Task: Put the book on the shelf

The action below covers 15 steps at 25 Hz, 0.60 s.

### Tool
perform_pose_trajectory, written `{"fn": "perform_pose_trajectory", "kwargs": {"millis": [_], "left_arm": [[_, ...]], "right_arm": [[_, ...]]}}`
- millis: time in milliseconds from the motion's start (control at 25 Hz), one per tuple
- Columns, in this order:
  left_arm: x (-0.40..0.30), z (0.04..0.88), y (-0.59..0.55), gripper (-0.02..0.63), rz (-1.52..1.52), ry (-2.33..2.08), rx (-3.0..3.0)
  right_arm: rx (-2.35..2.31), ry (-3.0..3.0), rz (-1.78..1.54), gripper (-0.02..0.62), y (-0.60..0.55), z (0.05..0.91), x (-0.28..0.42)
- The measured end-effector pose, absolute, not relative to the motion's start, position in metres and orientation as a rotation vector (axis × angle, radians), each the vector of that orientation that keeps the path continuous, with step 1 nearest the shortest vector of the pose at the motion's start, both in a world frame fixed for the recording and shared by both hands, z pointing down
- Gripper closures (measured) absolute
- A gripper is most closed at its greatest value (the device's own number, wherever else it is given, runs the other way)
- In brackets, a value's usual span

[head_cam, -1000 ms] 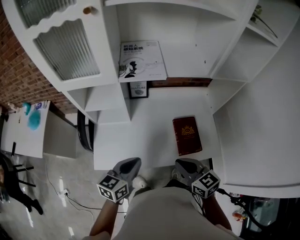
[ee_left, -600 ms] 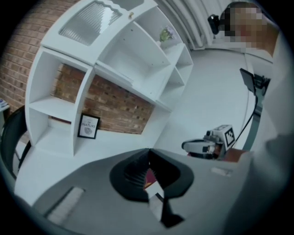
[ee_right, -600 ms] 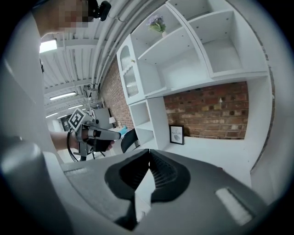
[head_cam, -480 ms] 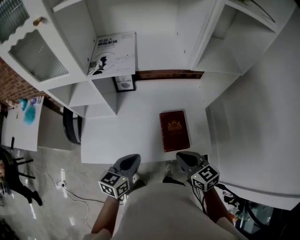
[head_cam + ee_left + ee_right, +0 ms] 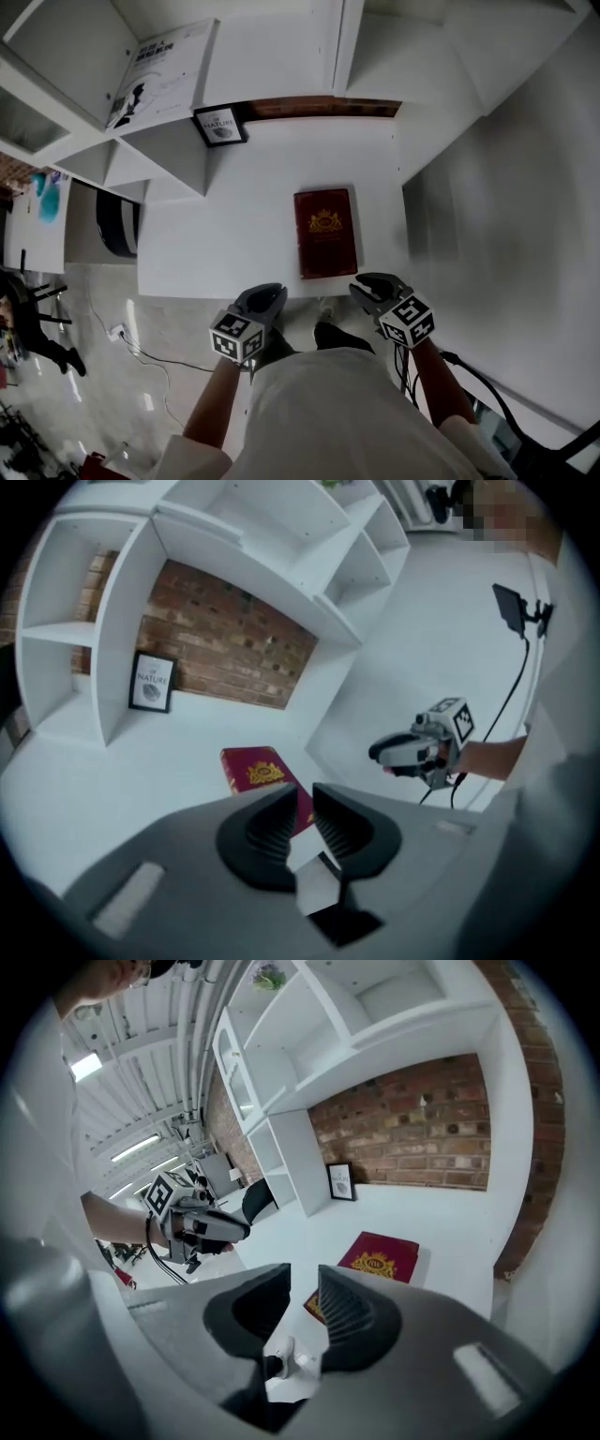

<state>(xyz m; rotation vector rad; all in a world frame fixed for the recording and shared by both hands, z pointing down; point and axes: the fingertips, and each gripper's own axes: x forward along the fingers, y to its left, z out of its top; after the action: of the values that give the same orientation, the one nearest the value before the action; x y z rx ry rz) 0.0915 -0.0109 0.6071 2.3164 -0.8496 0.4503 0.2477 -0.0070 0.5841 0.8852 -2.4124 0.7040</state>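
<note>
A dark red book (image 5: 325, 232) with a gold crest lies flat on the white desk (image 5: 225, 234), close to its front edge. My left gripper (image 5: 270, 294) hovers at that edge, left of the book. My right gripper (image 5: 367, 284) hovers just right of the book's near corner. Both pairs of jaws have just been opening; each shows a narrow gap with nothing in it. In the left gripper view the book (image 5: 258, 771) lies beyond the left gripper (image 5: 305, 795), and the right gripper (image 5: 384, 753) shows at the right. In the right gripper view the book (image 5: 380, 1258) lies past the right gripper (image 5: 303, 1275).
White shelves rise behind and left of the desk. A white book (image 5: 155, 70) lies on one shelf, and a small framed picture (image 5: 219, 125) stands at the desk's back left. A black chair (image 5: 117, 223) sits left of the desk. A white side wall (image 5: 487, 216) bounds the right.
Both grippers have come forward and down to the desk's front edge, beside the book. The head view has tilted, so the shelves slid up and left. The book has not moved.
</note>
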Motion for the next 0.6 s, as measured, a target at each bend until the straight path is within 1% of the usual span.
{"fn": "perform_pose_trajectory", "kwargs": {"millis": [240,360,440,520,560,600], "left_arm": [[0.119,0.696,-0.025,0.457,0.575,-0.75,2.207],[0.127,0.738,-0.032,0.342,0.648,-0.709,2.139],[0.131,0.759,-0.036,0.311,0.658,-0.691,2.107],[0.137,0.777,-0.039,0.274,0.661,-0.67,2.087],[0.14,0.784,-0.04,0.267,0.663,-0.658,2.079],[0.143,0.79,-0.04,0.255,0.664,-0.645,2.074]], "right_arm": [[0.798,-2.308,0.825,0.474,-0.012,0.674,0.265],[0.806,-2.254,0.86,0.445,-0.015,0.714,0.271],[0.827,-2.21,0.897,0.398,-0.018,0.739,0.274],[0.842,-2.17,0.945,0.32,-0.02,0.762,0.276],[0.838,-2.155,0.968,0.285,-0.021,0.773,0.276],[0.824,-2.146,0.984,0.258,-0.021,0.783,0.275]]}}
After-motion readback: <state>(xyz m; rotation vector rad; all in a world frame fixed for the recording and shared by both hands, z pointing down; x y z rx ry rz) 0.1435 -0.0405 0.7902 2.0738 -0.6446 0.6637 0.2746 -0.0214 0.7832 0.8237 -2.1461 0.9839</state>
